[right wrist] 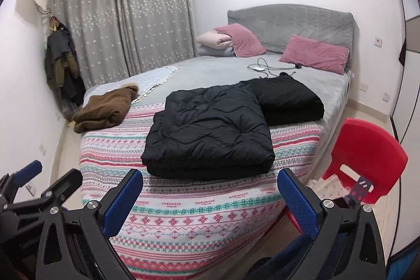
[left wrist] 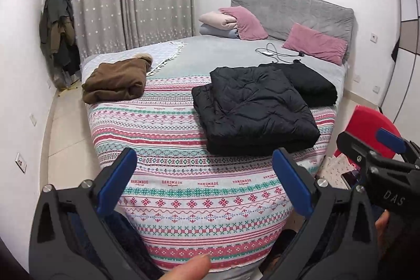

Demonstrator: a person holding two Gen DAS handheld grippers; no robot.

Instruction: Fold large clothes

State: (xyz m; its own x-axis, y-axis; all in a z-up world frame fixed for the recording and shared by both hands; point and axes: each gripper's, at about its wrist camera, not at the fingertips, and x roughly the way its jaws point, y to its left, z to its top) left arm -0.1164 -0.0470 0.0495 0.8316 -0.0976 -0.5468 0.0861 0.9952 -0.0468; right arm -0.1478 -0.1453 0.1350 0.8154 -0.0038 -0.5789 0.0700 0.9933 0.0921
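A folded black quilted jacket (left wrist: 254,109) (right wrist: 210,127) lies on the patterned bedspread (left wrist: 162,127) (right wrist: 189,206) near the foot of the bed. A second folded black garment (left wrist: 307,82) (right wrist: 288,99) lies behind it, partly under it. A brown coat with a fur hood (left wrist: 116,80) (right wrist: 105,109) lies in a loose heap at the bed's left edge. My left gripper (left wrist: 203,183) is open and empty, held short of the bed's foot. My right gripper (right wrist: 210,201) is open and empty, also short of the bed; it shows at the right of the left wrist view (left wrist: 372,148).
A red plastic chair (right wrist: 367,148) (left wrist: 372,122) stands at the bed's right corner. Pink pillows (right wrist: 315,53), folded bedding (right wrist: 214,42) and a charger cable (right wrist: 265,68) lie near the grey headboard. Clothes hang on a rack (left wrist: 59,33) at the left wall by the curtains.
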